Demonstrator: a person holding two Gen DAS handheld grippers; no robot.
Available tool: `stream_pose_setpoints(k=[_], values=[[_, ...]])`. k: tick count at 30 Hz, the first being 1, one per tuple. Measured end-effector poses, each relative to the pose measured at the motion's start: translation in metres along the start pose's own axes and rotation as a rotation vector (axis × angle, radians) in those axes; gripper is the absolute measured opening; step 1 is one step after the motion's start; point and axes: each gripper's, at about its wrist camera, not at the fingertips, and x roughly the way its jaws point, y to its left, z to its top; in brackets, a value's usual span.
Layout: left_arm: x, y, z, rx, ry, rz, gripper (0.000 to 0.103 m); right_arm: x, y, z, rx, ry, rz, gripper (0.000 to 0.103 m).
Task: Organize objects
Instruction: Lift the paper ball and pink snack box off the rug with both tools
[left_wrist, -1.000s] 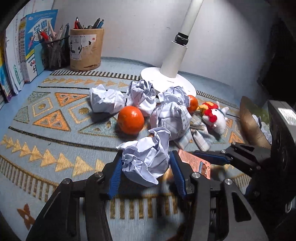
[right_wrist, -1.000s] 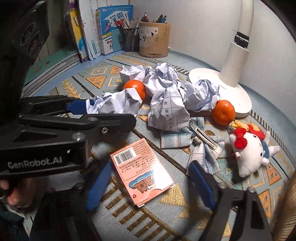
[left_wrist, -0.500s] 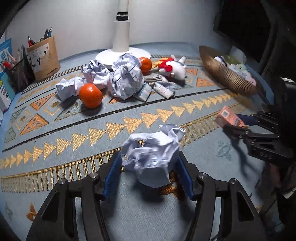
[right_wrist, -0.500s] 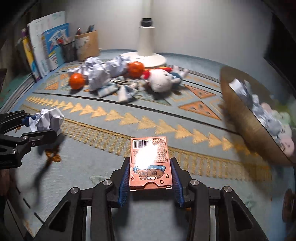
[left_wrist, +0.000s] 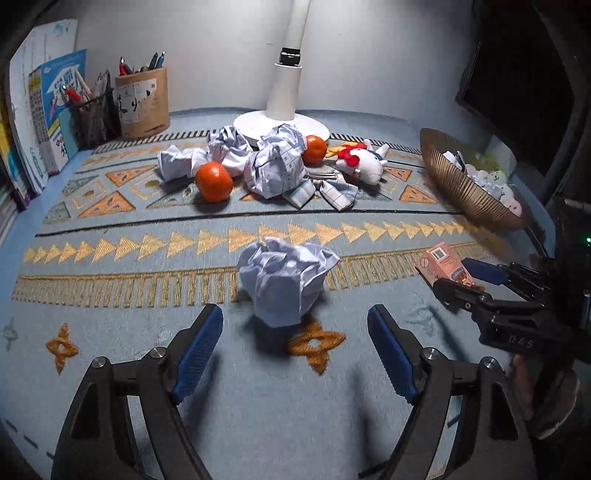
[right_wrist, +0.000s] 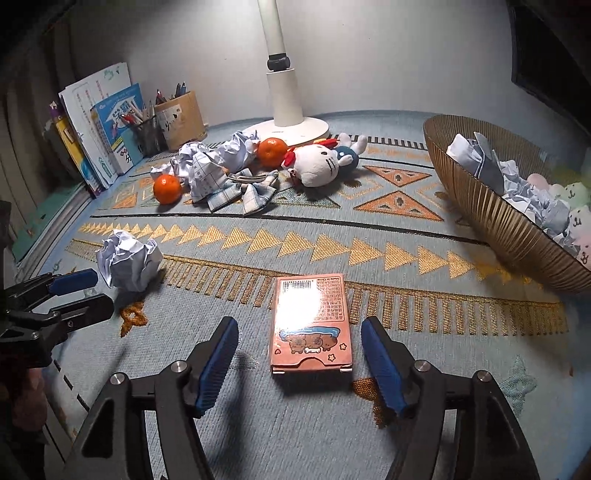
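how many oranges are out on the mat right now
2. One orange lies at the left front of the crumpled paper pile; the other orange sits behind it, by the lamp base. More could be hidden.

bare mat (left_wrist: 110, 288) ahead; clutter, perhaps touching, crowds the lamp base (left_wrist: 280, 125).

1. The lamp (left_wrist: 284, 92) pole runs off the top edge in both views; its head is unseen.
2. The books (right_wrist: 99, 133) are cut by the left edge in the left wrist view.
3. The bowl (right_wrist: 509, 229) passes the right edge; the wall hides its contents' lower part.
4. The box (right_wrist: 312, 325) print is glared out.
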Motion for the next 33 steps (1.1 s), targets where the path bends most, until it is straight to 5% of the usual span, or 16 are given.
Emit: stream_pose_setpoints(k=[4,6,9,13,20,25,33], values=[[0.017,-0.014,0.014,0.016,-0.033,0.143,0.071,0.0,0.0,0.0,-0.002,-0.002,-0.001,0.068],[0.029,-0.012,0.018,0.005,-0.012,0.153,0.047,-0.002,0.0,0.0,-0.005,-0.01,-0.008,0.068],[0.034,-0.009,0.016,-0.001,-0.01,0.098,0.038,-0.001,0.001,0.0,-0.011,-0.01,-0.004,0.068],[0.031,-0.009,0.008,0.054,-0.033,0.063,0.038,0.003,0.001,0.001,-0.009,0.01,-0.009,0.068],[0.031,0.004,0.005,0.01,0.007,-0.118,0.045,0.01,0.002,0.005,-0.006,0.026,-0.096,0.065],[0.034,-0.004,0.002,0.048,0.025,-0.098,0.046,0.01,0.004,0.004,-0.024,0.024,-0.096,0.04],[0.026,-0.006,0.005,0.058,-0.039,-0.077,0.038,0.007,0.003,0.003,-0.013,0.012,-0.063,0.04]])
